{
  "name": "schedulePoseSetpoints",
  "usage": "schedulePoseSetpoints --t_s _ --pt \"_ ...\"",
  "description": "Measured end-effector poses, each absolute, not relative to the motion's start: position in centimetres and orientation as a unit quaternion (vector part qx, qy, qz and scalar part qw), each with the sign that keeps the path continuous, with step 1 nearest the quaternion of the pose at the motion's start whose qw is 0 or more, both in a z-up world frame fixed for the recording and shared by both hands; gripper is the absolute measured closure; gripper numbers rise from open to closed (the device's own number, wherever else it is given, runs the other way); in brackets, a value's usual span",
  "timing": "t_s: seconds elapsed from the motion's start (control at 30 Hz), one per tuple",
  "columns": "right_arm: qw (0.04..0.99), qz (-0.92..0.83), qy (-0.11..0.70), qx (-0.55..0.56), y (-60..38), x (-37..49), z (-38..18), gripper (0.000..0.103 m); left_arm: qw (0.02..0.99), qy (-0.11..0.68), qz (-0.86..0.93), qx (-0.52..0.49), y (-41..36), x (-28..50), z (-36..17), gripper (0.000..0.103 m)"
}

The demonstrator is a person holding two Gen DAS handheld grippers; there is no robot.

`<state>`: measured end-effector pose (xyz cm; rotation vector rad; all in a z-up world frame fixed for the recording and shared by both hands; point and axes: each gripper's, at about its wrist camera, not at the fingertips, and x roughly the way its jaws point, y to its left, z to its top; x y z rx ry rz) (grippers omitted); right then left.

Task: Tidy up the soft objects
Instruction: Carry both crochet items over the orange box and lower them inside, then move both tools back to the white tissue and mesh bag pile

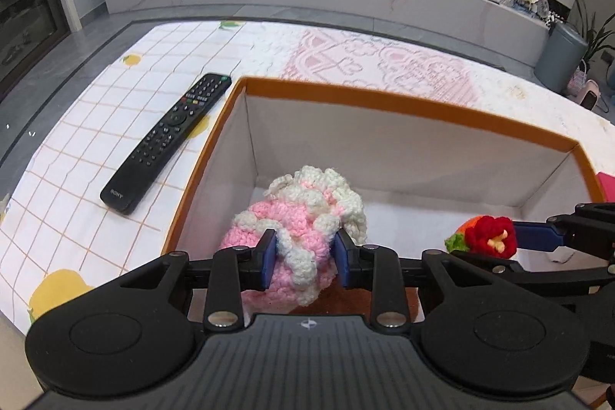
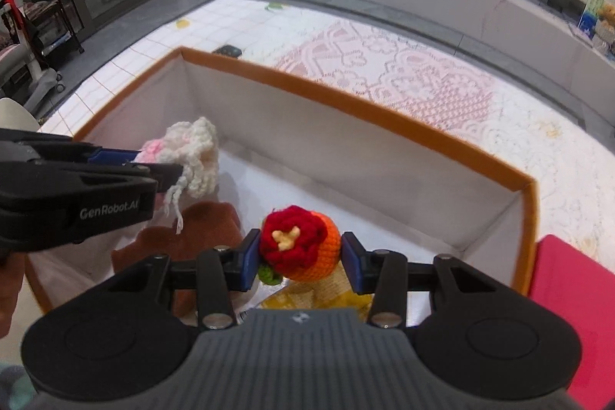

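Far to your left, a black remote control (image 1: 169, 141) lies on the checked cloth covering the surface (image 1: 96, 125), just beside the left wall of the orange-rimmed box (image 1: 384, 102). Your left tool (image 1: 306, 258) is clenched on the pink and white crocheted piece (image 1: 303, 229), its blue pads pressing into the yarn from both sides; the piece hangs over the box's left part, above a brown soft thing (image 2: 200, 233) lying on the box floor. To the right of that, your right tool (image 2: 300, 262) grips the orange crocheted ball with a red flower (image 2: 300, 244), held inside the box over a yellow knitted item (image 2: 330, 294). A pink object (image 2: 572, 306) sits just outside the box's right wall.
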<state>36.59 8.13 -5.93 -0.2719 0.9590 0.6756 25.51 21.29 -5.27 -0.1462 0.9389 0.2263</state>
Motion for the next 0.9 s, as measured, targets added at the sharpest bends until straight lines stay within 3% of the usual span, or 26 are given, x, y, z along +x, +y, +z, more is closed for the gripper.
schedulePoseSetpoints --t_s 0.33,0.47,0.9 --pt "0.818 0.313 0.467 -0.119 8.5 37.2 -6.2 0.057 0.887 0.441 0.114 -0.068 21.4 24.9 -4.6 0.056" --pt "0.821 0.315 0.461 -0.115 8.3 36.6 -5.7 0.051 0.894 0.428 0.112 -0.069 21.1 24.1 -3.7 0.04" --pt "0.84 0.315 0.428 -0.11 5.8 32.6 -2.9 0.043 0.916 0.382 0.106 -0.063 18.3 19.6 -0.8 0.041"
